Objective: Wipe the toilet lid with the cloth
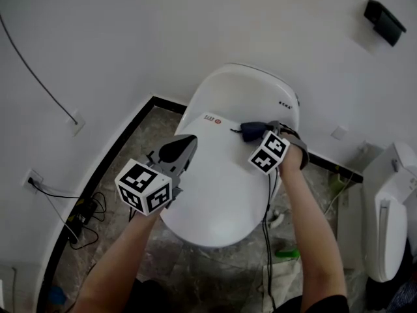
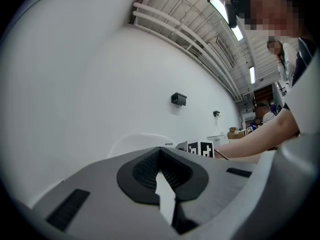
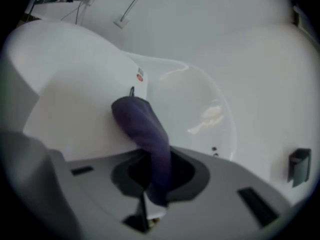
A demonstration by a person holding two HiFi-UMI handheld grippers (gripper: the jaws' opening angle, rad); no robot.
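Observation:
The white toilet lid (image 1: 221,188) is down, seen from above in the head view. A dark blue cloth (image 1: 249,130) lies bunched on the lid's back part, near a small red sticker. My right gripper (image 1: 262,133) is shut on the cloth and presses it against the lid. In the right gripper view the cloth (image 3: 142,126) runs out from between the jaws of the right gripper (image 3: 155,171) onto the lid (image 3: 80,119). My left gripper (image 1: 179,150) hovers over the lid's left edge, shut and holding nothing. The left gripper (image 2: 162,176) points at the wall.
A second white toilet (image 1: 388,214) stands at the right. A black box (image 1: 384,21) hangs on the wall behind. Cables and a socket (image 1: 78,214) lie on the floor at the left. A green object (image 1: 287,253) lies on the floor beside the toilet.

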